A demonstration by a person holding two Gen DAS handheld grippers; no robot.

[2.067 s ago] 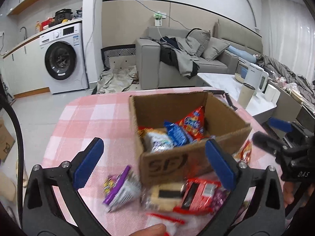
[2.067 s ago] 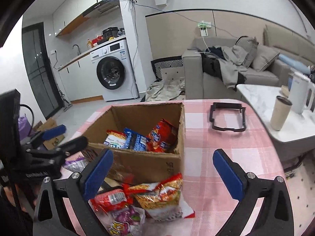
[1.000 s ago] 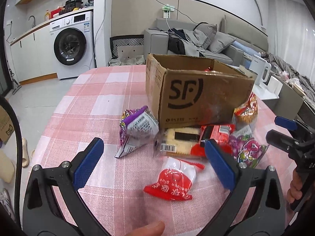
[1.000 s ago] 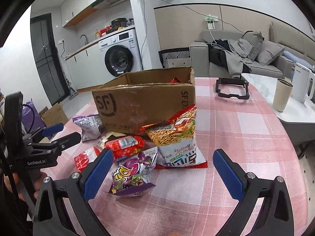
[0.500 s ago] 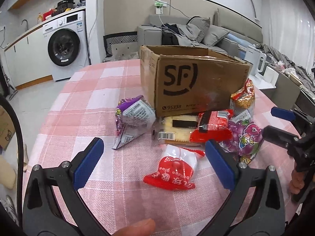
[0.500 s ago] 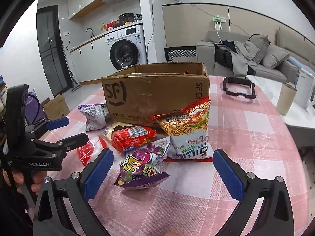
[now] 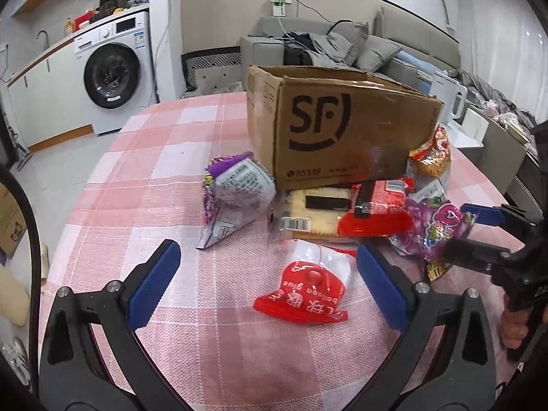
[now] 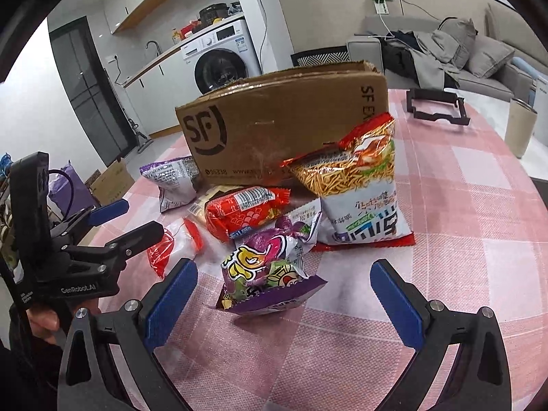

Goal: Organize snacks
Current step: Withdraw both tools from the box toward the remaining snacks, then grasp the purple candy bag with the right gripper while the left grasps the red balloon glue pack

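The cardboard box (image 7: 342, 130) stands on the tabletop (image 7: 164, 157), which wears a pink checked cloth. To the left of the box, bare cloth runs out to the rounded tabletop edge, with floor beyond. In front of the box six snack packets lie close together, and behind them more bare cloth reaches the near edge.

Left of the box's front corner sits one silver and purple packet (image 7: 236, 195). In front of the box lie one pale cracker pack (image 7: 318, 209) and one red wrapped bar (image 7: 376, 212) partly on top of it. Nearer than those lies one red and white packet (image 7: 308, 291). To the right lies one purple candy bag (image 8: 270, 267), and one noodle bag (image 8: 356, 185) leans against the box's right front corner.

The left gripper (image 7: 267, 281) is held low over the near cloth, pointing at the box, its jaws wide apart with the red and white packet between them, not touching it. The right gripper (image 8: 284, 294) is held low too, jaws wide apart around the purple candy bag, clear of it. A hand (image 8: 42, 322) grips the left tool's handle.

To the right of the box, open cloth holds only one black frame (image 8: 436, 106).
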